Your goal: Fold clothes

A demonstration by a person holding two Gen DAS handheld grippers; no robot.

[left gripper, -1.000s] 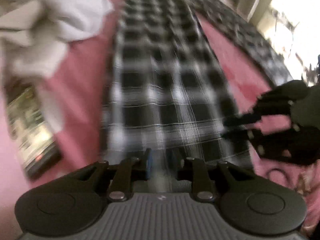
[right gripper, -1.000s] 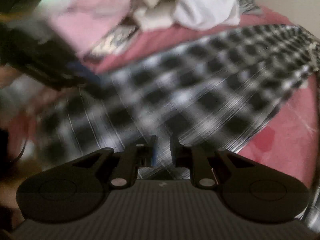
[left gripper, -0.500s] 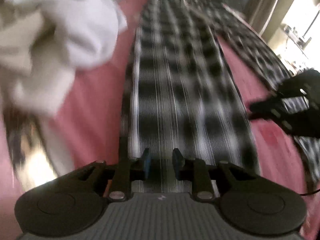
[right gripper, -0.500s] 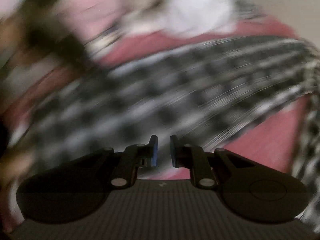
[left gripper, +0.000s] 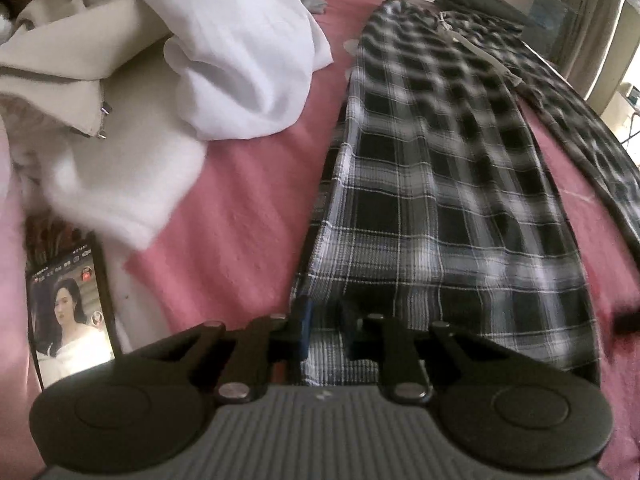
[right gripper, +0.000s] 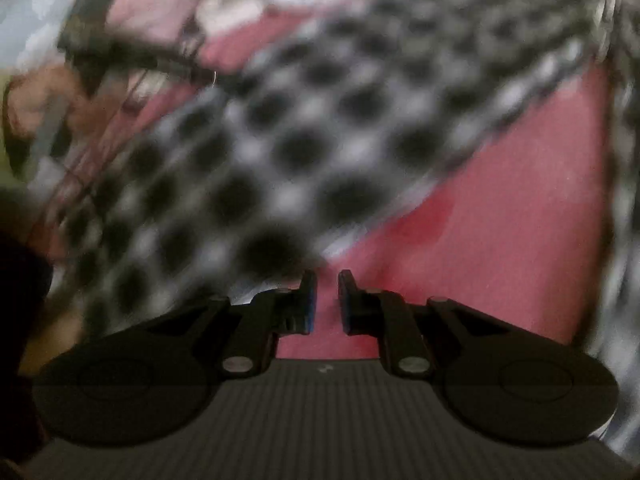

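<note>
Here, on a bed spread with a pink sheet (left gripper: 240,216), a pair of black-and-white plaid pajama trousers (left gripper: 440,200) lies stretched out lengthwise, one leg running away from the left wrist camera toward a drawstring waistband at the far end, the other leg angling off along the right edge. The left gripper (left gripper: 324,330) sits at the near hem of that leg, its jaws parted by a narrow gap with the hem fabric lying between them; whether they have actually pinched the cloth cannot be told. The right gripper (right gripper: 327,302), seen in a heavily blurred view, hovers over bare sheet in the wedge between the two legs, its jaws slightly apart and holding nothing. A heap of white and cream garments (left gripper: 168,64) is piled to the left, touching the sheet just beside the trousers, and a phone (left gripper: 70,316) with a lit screen lies near the left gripper. The step in hand appears to be securing the leg's hem for a fold. To do it well, the left jaws likely need to close on both layers of the hem, the right should take the opposite corner, and the two should lift together and evenly so the leg travels flat, without dragging the neighbouring pile or the phone.
</note>
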